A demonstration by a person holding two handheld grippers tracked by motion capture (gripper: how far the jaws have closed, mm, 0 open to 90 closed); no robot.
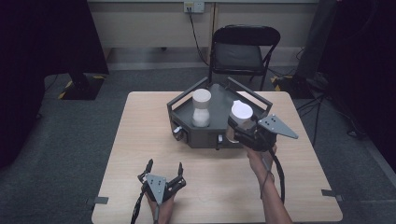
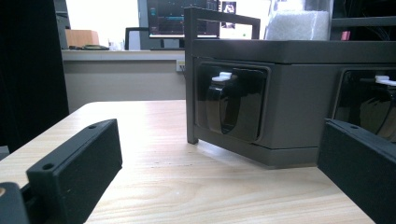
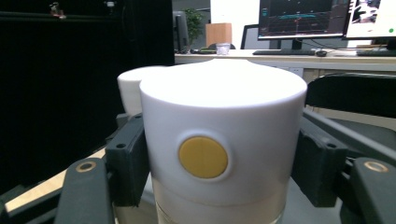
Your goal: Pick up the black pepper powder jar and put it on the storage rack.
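A dark grey box-shaped tray (image 1: pixel 205 136) with bar handles stands at the far middle of the wooden table (image 1: pixel 135 140). One white canister (image 1: pixel 201 108) stands upright inside it on the left. My right gripper (image 1: pixel 239 126) is shut on a second white canister (image 1: pixel 242 112) over the tray's right front part. In the right gripper view the pads press both sides of its white cap (image 3: pixel 219 116), which bears a round yellow dot (image 3: pixel 203 157); the first canister (image 3: pixel 128 88) shows behind it. My left gripper (image 1: pixel 165 165) rests open near the table's front edge, its jaws wide apart and pointing at the tray's front wall (image 2: pixel 289 102).
The tray's front wall carries two recessed black latches (image 2: pixel 231 105) with white tabs. A black folding chair (image 1: pixel 243 51) stands behind the table. Bare tabletop lies between my left gripper and the tray. Dark curtains hang at both sides of the room.
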